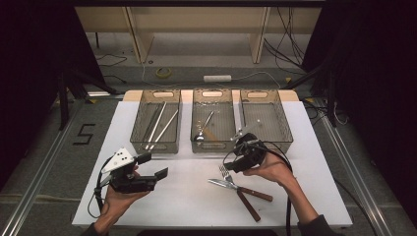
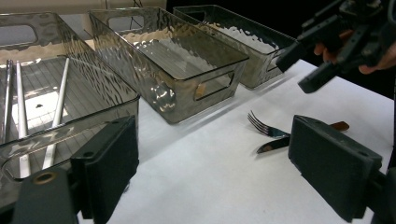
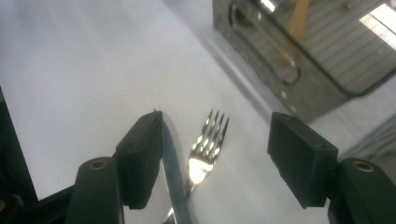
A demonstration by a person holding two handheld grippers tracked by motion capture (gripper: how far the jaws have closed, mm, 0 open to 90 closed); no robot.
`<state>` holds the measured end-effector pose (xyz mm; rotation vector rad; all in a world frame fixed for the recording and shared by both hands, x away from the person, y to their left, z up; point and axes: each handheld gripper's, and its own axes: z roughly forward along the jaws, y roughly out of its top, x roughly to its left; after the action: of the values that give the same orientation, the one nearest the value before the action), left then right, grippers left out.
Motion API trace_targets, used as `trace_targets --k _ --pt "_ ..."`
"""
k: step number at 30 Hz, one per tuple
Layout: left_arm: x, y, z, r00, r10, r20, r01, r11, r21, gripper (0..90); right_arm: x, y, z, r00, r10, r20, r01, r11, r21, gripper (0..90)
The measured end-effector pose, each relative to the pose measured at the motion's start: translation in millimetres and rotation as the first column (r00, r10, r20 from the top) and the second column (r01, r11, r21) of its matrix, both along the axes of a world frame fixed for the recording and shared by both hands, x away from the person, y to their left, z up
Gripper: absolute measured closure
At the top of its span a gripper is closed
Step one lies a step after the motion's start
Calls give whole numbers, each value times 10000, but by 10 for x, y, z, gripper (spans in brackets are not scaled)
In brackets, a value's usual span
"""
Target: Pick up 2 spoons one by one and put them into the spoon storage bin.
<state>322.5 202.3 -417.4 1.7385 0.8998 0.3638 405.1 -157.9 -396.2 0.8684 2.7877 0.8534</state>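
From above, the fork (image 1: 225, 171) and knife (image 1: 223, 184) lie crossed on the white table (image 1: 187, 196) below the right gripper (image 1: 242, 158), while each gripper view shows its jaws spread wide, the left gripper (image 2: 212, 154) empty, fork (image 3: 205, 149) between the right's.

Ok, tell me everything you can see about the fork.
The fork is shiny metal with four tines and what looks like a brown wooden handle. It lies flat on the white table, in front of the middle bin, tines toward the bins, handle running back toward the person. A knife with a similar handle lies crossed with it; which is on top cannot be told. In the right gripper view the tines sit between the open jaws of the right gripper, which hovers just above, not touching.
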Motion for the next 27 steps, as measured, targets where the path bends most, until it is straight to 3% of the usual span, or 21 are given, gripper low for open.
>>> trace_targets --k 14,27 --pt "-5 -3 6 10000 -50 57 49 10000 26 156 -235 -207 -183 9989 152 -447 -178 9981 -589 320" --pt "-10 2 11 10000 -28 93 28 10000 -45 156 -307 -256 -288 9968 164 -788 -260 9921 -1227 328"
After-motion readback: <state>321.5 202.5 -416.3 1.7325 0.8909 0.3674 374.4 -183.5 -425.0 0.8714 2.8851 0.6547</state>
